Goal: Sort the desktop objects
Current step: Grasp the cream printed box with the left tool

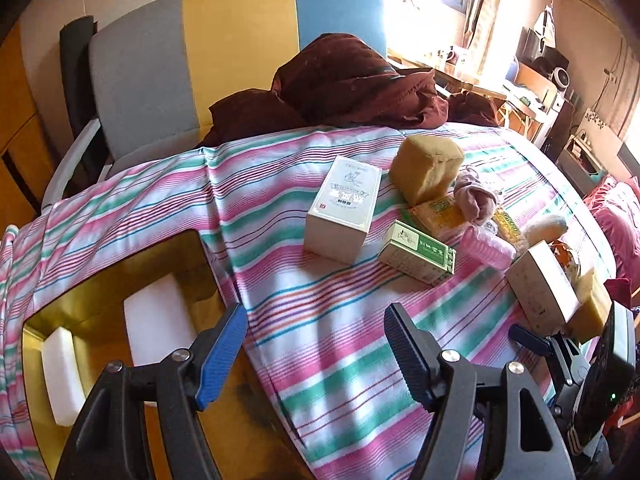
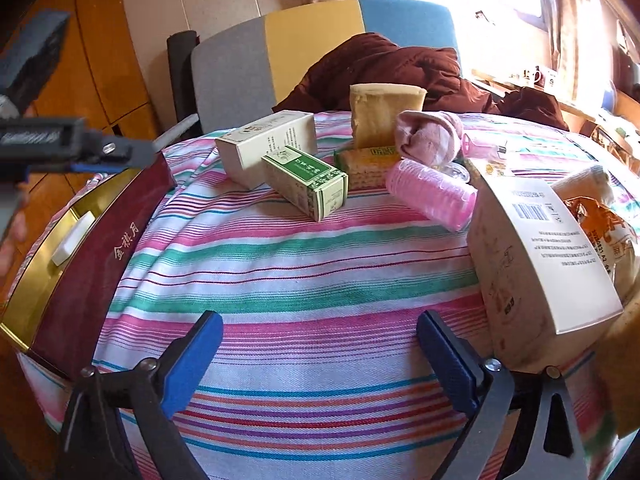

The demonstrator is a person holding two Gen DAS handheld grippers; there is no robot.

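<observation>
Both tools hang empty over the striped cloth (image 2: 304, 280), so this reads as the pause between picks, with most of the sorting not yet done. The left gripper (image 1: 316, 350) has its blue-padded jaws spread wide with nothing between them, hovering at the right edge of the open gold-lined box (image 1: 40, 344) at the near left; the right gripper (image 2: 320, 356) is likewise released and empty, over bare cloth near the middle. That box, dark red on its outer wall in the right wrist view, is the only container in sight: it holds a white block (image 1: 60, 376) by its near-left wall and a larger white slab (image 1: 156, 328) further in; whether these are sorted items or padding I cannot tell. The things to sort lie in a loose heap from the middle to the far right. Nearest the right gripper, just to its right, is a pale carton with a barcode (image 2: 536, 264), leaning against an orange packet (image 2: 600, 224). Beyond come a pink ribbed roller (image 2: 432, 196) and a green box (image 2: 308, 180) on its side, touching a tall cream box (image 2: 264, 144) to its left. Farthest are a yellow biscuit pack (image 2: 368, 164), a pink sock (image 2: 428, 140) and a tan sponge block (image 2: 384, 112). The next move probably calls for closing squarely across one box's narrow faces, the barcode carton being the closest candidate, and carrying it left to the gold box.
</observation>
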